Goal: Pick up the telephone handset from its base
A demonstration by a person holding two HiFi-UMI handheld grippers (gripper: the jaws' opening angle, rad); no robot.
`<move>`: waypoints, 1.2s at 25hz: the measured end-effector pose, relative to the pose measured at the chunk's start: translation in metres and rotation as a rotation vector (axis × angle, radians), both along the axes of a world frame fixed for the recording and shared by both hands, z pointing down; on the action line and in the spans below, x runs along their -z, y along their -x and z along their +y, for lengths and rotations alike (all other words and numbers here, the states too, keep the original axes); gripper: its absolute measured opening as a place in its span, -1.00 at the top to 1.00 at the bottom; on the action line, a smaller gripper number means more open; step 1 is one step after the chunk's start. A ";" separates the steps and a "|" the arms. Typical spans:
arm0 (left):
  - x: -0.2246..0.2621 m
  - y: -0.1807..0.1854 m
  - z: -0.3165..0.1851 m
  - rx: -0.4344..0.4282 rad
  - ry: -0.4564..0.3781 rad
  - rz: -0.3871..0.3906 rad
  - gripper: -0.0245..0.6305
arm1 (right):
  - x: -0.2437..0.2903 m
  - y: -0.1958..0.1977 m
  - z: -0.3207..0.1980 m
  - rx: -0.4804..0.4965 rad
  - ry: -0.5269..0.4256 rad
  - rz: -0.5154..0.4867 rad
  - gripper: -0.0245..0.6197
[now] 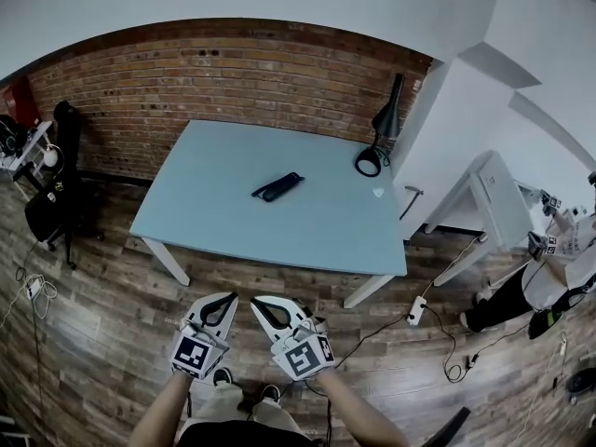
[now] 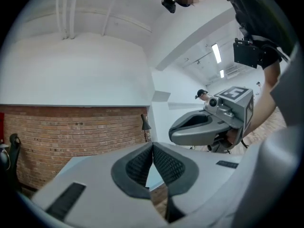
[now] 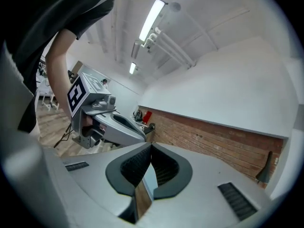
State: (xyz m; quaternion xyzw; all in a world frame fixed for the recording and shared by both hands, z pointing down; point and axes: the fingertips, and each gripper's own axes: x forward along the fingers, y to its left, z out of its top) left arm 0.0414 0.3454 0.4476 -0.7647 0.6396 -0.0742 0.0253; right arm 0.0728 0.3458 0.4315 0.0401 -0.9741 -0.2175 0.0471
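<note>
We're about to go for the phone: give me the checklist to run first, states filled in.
1. Phone in view on table: ok.
2. Phone's parts told apart: cannot tell, too small.
3. Left gripper empty: ok.
4. Right gripper empty: ok.
5. Jaws open for a grasp: not ok, both shut.
6. Grippers over the table: not ok, both short of its near edge.

Red brick wall below white plaster, wood-plank floor, pale blue table on white legs near the brick, black desk lamp on its far right corner, black office chair left, white desk right, ceiling tube lights on.
</note>
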 end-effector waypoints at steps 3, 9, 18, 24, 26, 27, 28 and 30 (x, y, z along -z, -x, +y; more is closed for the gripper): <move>-0.003 0.012 -0.015 0.012 0.005 0.039 0.85 | -0.008 0.004 -0.024 -0.063 0.061 -0.026 0.88; -0.017 0.030 -0.063 -0.021 -0.042 0.115 0.85 | -0.022 0.020 -0.072 -0.158 0.129 -0.036 0.88; -0.024 0.075 -0.117 -0.106 -0.024 0.203 0.85 | -0.047 0.070 -0.119 -0.196 0.169 0.095 0.88; -0.046 0.114 -0.138 -0.141 0.037 0.221 0.85 | -0.052 0.112 -0.154 -0.219 0.162 0.115 0.88; -0.054 0.125 -0.147 -0.139 0.041 0.214 0.85 | -0.048 0.122 -0.165 -0.229 0.180 0.090 0.88; -0.056 0.130 -0.152 -0.136 0.044 0.213 0.85 | -0.047 0.126 -0.170 -0.223 0.175 0.087 0.88; -0.056 0.133 -0.158 -0.133 0.048 0.211 0.85 | -0.046 0.128 -0.176 -0.210 0.161 0.091 0.88; -0.056 0.137 -0.178 -0.124 0.053 0.199 0.85 | -0.049 0.130 -0.194 -0.189 0.131 0.104 0.88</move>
